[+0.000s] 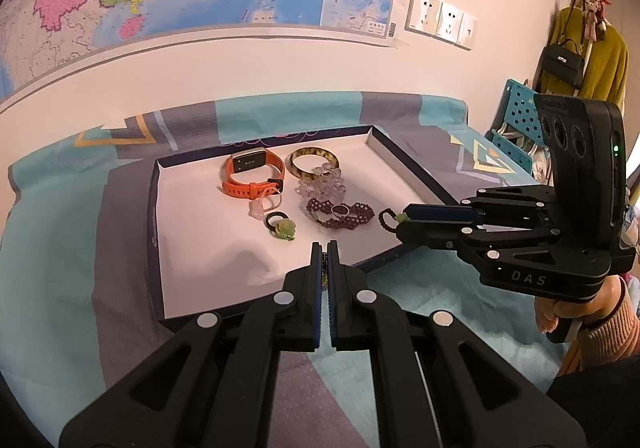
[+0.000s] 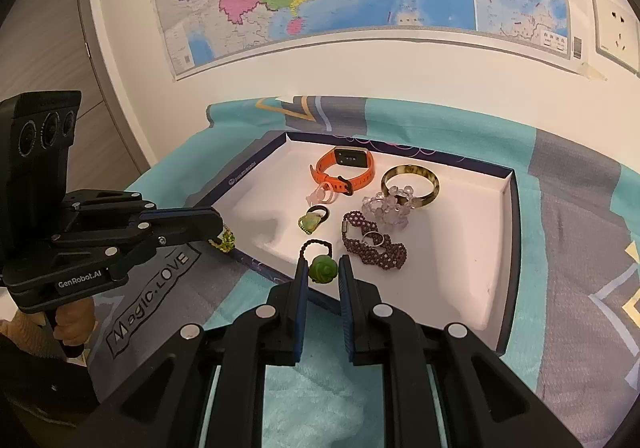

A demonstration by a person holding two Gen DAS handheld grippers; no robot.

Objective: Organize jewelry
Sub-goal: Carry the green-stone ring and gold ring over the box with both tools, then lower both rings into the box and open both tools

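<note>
Left gripper (image 2: 218,238), jaws closed on a green-and-gold trinket (image 2: 225,241), hovers at the tray's (image 2: 508,207) left rim; right gripper (image 2: 323,268) pinches a green rose bead (image 2: 323,270) on a dark beaded loop over the tray's near edge.

orange watch (image 2: 344,167), green rose bead (image 2: 323,268), white tray (image 2: 496,280)

Glossy bangle (image 2: 410,183), matt rubbery watch strap (image 2: 344,171), soft cloth bedspread (image 2: 580,232)

Left claw (image 2: 218,234) hides most of its green-gold trinket (image 2: 225,241).
</note>
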